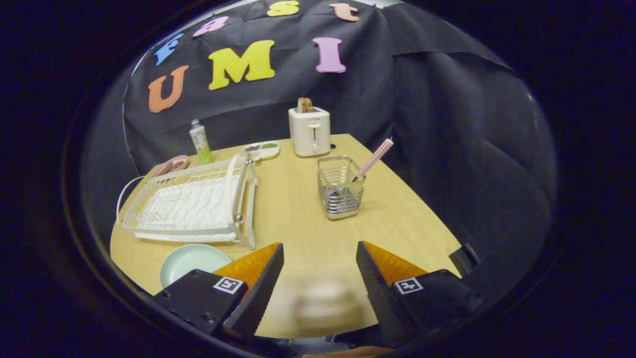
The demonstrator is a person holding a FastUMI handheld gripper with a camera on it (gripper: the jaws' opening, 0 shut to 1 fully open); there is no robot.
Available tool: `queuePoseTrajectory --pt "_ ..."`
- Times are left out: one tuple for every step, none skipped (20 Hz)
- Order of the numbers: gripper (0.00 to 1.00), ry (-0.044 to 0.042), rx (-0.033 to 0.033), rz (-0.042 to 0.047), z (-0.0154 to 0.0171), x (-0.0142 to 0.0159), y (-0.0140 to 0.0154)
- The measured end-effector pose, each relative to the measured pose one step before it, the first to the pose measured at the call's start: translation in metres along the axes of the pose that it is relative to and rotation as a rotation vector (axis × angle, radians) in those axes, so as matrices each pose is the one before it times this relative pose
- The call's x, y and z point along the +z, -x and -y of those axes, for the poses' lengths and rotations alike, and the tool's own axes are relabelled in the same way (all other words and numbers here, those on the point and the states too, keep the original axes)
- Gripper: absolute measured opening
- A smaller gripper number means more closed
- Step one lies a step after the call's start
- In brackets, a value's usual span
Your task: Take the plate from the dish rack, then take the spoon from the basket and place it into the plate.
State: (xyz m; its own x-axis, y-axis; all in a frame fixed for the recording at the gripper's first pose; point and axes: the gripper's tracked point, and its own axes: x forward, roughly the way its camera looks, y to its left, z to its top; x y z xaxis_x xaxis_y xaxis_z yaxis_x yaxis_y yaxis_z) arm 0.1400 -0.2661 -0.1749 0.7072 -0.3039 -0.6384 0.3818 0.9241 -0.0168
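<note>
The plate (191, 262) is out of the rack (191, 205) and sits on the table (308, 223). The spoon (373, 158) is in the basket (341, 188), not picked up yet. The gripper (319, 258) is spread wide, holding nothing.

I see plate (191, 262) on table (298, 209) at my 10 o'clock, dish rack (191, 204) behind it; basket (340, 188) holding spoon (373, 158) at 1 o'clock; toaster (309, 131) at 12, farthest back

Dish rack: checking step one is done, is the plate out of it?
Out: the plate lies on the table before the empty dish rack.
</note>
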Motion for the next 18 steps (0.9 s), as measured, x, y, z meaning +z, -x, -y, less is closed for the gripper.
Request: queuePoseTrajectory --pt "0.95 0.0032 -0.00652 0.01387 0.00629 0.00586 -0.00396" --pt "0.95 0.01226 -0.0111 0.01461 0.00679 0.00463 -0.00303" --pt "0.95 0.01335 -0.01494 0.01105 0.00739 0.00546 -0.00533" --pt "0.95 0.01893 -0.00236 0.01328 0.00532 0.00561 -0.00483" --pt "0.95 0.01792 0.00851 0.02341 0.00181 0.00679 -0.00367" --pt "0.95 0.01273 0.00895 0.02691 0.00303 0.00719 -0.00461" --pt "0.95 0.00416 0.01438 0.03374 0.00198 0.00689 -0.00446" --pt "0.95 -0.00177 0.02029 0.04596 0.00053 0.009 -0.00414" --pt "0.95 -0.00269 -0.01018 0.04468 0.00685 0.00736 -0.00428" --pt "0.95 -0.00724 -0.01411 0.04939 0.007 0.0082 -0.0034" --pt "0.96 -0.00632 0.00884 0.04147 0.00141 0.0072 -0.00299" --pt "0.96 -0.01076 0.01055 0.03071 0.00069 0.00651 -0.00252" --pt "0.95 -0.00568 0.02699 0.02357 -0.00061 0.00361 -0.00264" --pt "0.95 -0.00402 0.03299 0.03066 -0.00161 0.00566 -0.00355" --pt "0.96 0.00397 0.03599 0.03364 -0.00075 0.00438 -0.00465" --pt "0.96 0.00866 0.00752 0.02516 0.00441 0.00303 -0.00385" --pt "0.96 0.00349 -0.02389 0.02139 0.01095 0.00314 -0.0034" --pt "0.96 0.00725 -0.00563 -0.00444 0.00602 0.00166 -0.00398"
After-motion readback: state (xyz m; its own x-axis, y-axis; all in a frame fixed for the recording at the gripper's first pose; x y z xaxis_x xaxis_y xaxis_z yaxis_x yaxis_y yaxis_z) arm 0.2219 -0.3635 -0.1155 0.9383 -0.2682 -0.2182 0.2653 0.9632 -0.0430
